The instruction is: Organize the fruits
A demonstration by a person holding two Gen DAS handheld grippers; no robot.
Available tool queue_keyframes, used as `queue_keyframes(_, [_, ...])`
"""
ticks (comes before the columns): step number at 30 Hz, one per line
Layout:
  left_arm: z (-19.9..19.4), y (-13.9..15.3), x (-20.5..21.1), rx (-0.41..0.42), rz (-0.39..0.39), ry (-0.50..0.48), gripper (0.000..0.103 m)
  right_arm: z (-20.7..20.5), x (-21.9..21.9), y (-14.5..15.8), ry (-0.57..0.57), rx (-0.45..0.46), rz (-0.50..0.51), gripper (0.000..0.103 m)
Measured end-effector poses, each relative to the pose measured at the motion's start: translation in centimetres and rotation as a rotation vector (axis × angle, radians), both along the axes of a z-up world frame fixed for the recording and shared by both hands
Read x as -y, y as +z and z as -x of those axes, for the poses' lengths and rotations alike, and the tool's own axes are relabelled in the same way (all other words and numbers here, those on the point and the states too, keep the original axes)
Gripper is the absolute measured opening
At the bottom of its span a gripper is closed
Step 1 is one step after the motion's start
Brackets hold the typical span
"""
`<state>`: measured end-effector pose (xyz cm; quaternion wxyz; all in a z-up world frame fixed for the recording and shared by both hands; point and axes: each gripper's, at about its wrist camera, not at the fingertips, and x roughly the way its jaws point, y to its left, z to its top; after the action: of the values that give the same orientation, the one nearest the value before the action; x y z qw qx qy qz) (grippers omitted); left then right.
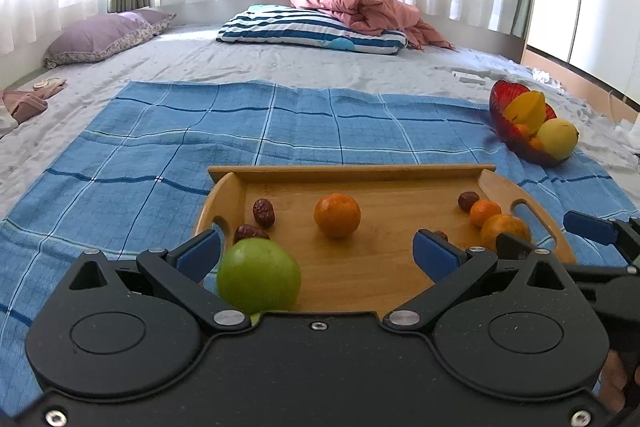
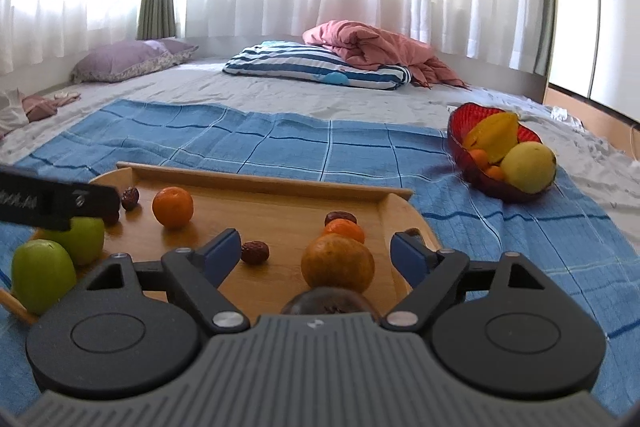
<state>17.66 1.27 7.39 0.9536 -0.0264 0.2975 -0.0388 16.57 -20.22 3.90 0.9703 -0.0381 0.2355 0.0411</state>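
Observation:
A wooden tray (image 1: 360,171) on a blue checked cloth holds a green apple (image 1: 258,277), oranges (image 1: 337,215) and brown dates (image 1: 264,213). My left gripper (image 1: 318,247) is open over the tray's near edge, with the apple just inside its left finger. My right gripper (image 2: 318,253) is open, with a large orange (image 2: 338,263) between its fingers, not touched. In the right wrist view the tray (image 2: 280,183) also holds two green apples (image 2: 42,281), a second orange (image 2: 173,207) and a date (image 2: 255,252). A red bowl (image 2: 458,143) at right holds yellow fruit.
The blue cloth (image 1: 200,139) lies on a grey bed sheet. A striped pillow (image 1: 308,29), a pink blanket (image 1: 360,7) and a purple pillow (image 1: 100,35) lie at the back. Curtains hang behind. The right gripper shows at the right edge of the left wrist view (image 1: 600,231).

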Motion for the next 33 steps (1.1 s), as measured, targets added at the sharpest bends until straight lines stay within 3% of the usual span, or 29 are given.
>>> queue_keyframes(7, [2.1, -0.2, 0.3, 0.019, -0.008, -0.014, 0.103, 1.3, 0.9, -0.1, -0.017, -0.010, -0.044, 0.091])
queue_keyframes(33, [7.5, -2.3, 0.7, 0.019, 0.004, 0.000, 0.103, 7.0, 1.6, -1.4, 0.006, 0.011, -0.062, 0.094])
